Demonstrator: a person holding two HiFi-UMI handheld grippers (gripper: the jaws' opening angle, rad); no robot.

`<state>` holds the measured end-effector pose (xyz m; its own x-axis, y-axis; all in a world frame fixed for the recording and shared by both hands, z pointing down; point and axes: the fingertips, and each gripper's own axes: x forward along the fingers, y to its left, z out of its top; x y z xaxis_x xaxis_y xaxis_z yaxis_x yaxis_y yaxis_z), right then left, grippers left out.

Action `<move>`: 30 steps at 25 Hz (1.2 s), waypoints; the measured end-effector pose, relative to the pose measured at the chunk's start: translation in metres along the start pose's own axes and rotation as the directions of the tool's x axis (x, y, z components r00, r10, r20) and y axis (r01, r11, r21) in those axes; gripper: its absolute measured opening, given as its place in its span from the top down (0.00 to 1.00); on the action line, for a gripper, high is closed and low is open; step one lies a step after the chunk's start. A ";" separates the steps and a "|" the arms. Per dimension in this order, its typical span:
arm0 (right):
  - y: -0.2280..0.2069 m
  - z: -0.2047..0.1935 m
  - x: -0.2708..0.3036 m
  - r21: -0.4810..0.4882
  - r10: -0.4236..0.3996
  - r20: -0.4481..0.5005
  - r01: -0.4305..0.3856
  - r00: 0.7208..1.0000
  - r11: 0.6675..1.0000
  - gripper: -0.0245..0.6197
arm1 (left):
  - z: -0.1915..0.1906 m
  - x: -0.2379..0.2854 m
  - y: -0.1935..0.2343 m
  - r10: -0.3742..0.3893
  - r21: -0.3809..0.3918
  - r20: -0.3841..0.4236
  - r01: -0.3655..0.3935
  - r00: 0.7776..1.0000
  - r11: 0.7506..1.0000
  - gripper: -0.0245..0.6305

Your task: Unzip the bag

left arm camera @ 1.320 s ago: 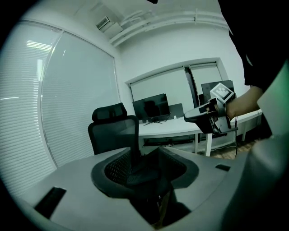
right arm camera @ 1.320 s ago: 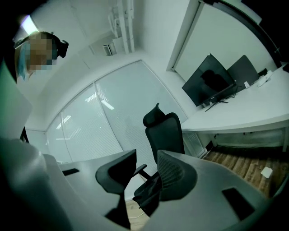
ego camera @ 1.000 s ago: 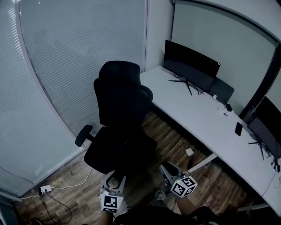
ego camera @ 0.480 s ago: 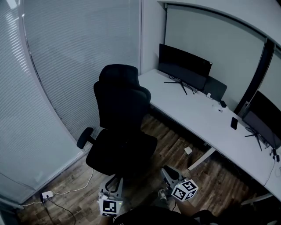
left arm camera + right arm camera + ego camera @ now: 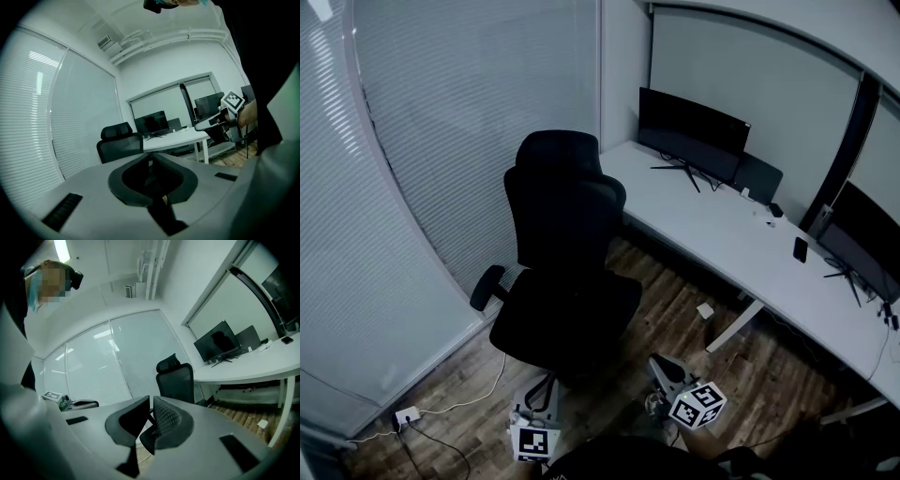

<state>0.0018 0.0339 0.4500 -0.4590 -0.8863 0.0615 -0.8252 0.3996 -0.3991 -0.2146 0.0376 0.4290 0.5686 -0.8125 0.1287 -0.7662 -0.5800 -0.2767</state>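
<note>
No bag shows in any view. Both grippers hang low at the bottom of the head view, close to the person's body, above the wooden floor. My left gripper points toward the base of the black chair; its jaws are closing, almost together, with nothing between them. My right gripper points up and left, and its marker cube sits behind it. Its jaws are also closing, with only a thin gap and nothing in it. Each gripper view shows the other gripper off to the side: the right gripper and the left gripper.
A black office chair stands just ahead of the grippers. A long white desk runs along the right, with two dark monitors and a phone on it. A power strip with a cable lies on the floor at left. Blinds cover the left wall.
Both grippers' jaws have come together from wide apart. The grippers sit slightly lower in the head view, and the camera has tilted a little.
</note>
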 end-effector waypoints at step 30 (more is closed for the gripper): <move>0.025 -0.023 -0.003 -0.084 -0.001 -0.066 -0.005 0.998 0.996 0.90 | -0.007 -0.011 -0.023 -0.092 -0.036 -0.001 0.092 0.996 0.995 0.93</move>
<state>-0.0254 0.0522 0.4607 -0.4792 -0.8692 0.1221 -0.8477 0.4222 -0.3213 -0.2055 0.0592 0.4409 0.6361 -0.7560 0.1545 -0.7212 -0.6537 -0.2292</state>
